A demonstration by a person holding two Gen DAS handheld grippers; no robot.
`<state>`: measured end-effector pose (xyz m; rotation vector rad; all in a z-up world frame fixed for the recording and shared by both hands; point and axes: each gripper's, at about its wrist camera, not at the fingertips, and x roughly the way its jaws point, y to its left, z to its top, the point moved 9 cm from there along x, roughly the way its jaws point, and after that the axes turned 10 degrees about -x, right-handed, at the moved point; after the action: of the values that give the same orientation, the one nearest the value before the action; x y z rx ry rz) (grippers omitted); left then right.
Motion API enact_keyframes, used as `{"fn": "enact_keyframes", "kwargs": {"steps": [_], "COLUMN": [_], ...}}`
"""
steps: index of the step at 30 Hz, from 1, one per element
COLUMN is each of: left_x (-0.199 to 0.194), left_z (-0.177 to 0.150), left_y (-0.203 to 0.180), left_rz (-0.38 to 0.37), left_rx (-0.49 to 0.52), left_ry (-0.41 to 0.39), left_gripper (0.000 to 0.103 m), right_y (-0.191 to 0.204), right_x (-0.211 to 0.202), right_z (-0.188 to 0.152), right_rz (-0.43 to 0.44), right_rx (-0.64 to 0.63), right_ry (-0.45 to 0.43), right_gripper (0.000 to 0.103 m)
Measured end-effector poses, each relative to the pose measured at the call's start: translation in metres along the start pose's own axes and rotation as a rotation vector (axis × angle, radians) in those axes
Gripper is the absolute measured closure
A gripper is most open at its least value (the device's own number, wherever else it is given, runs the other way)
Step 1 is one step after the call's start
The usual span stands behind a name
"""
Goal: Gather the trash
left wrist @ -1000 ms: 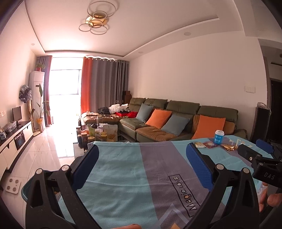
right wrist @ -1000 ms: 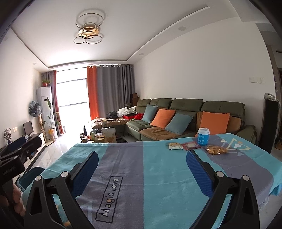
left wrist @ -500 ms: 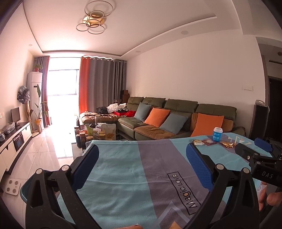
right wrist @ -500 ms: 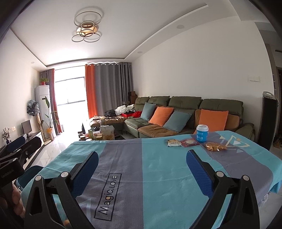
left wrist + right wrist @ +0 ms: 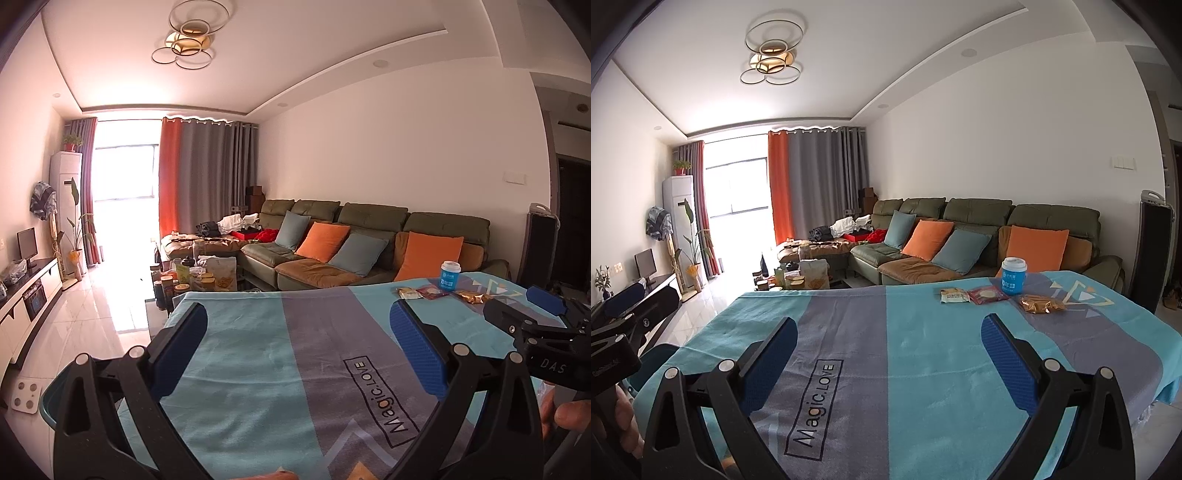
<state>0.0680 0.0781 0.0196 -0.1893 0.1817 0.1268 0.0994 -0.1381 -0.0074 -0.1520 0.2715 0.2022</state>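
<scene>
On the far right of the table, over a teal and grey cloth (image 5: pixel 886 350), lies the trash: a blue paper cup (image 5: pixel 1014 276) (image 5: pixel 450 274), a pale snack wrapper (image 5: pixel 955 295) (image 5: pixel 408 293), a red wrapper (image 5: pixel 988 294) (image 5: pixel 435 292) and a gold wrapper (image 5: pixel 1041 304) (image 5: pixel 472 295). My right gripper (image 5: pixel 888 328) is open over the cloth, well short of the wrappers. My left gripper (image 5: pixel 299 317) is open too, over the table's left half. Nothing sits between either pair of fingers. Each gripper shows at the edge of the other's view.
A teal bin (image 5: pixel 55 398) stands on the floor by the table's near left corner. Beyond the table are a green sofa (image 5: pixel 979 236) with orange and blue cushions, a cluttered low table (image 5: pixel 195 273), a TV cabinet (image 5: pixel 26 295) and tiled floor.
Both views have tilted and shifted slightly; the trash sits a little lower and nearer in the right wrist view. Both grippers stay open and empty.
</scene>
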Motion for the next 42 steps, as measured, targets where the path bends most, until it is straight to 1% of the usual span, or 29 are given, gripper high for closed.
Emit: {"fn": "enact_keyframes", "kwargs": {"steps": [20, 42], "left_x": [-0.0055, -0.0025], "left_z": [-0.0005, -0.0021], "left_y": [-0.0058, -0.0068], "left_rz": [-0.033, -0.026], "left_rx": [-0.003, -0.006], "left_ry": [0.008, 0.020], "left_gripper": [0.006, 0.005], "right_y": [0.0002, -0.0028], "right_x": [0.0025, 0.0038], "right_z": [-0.0003, 0.0004], "right_rz": [0.008, 0.009], "right_rx": [-0.010, -0.013], "right_ry": [0.014, 0.023], "right_gripper": [0.007, 0.007]}}
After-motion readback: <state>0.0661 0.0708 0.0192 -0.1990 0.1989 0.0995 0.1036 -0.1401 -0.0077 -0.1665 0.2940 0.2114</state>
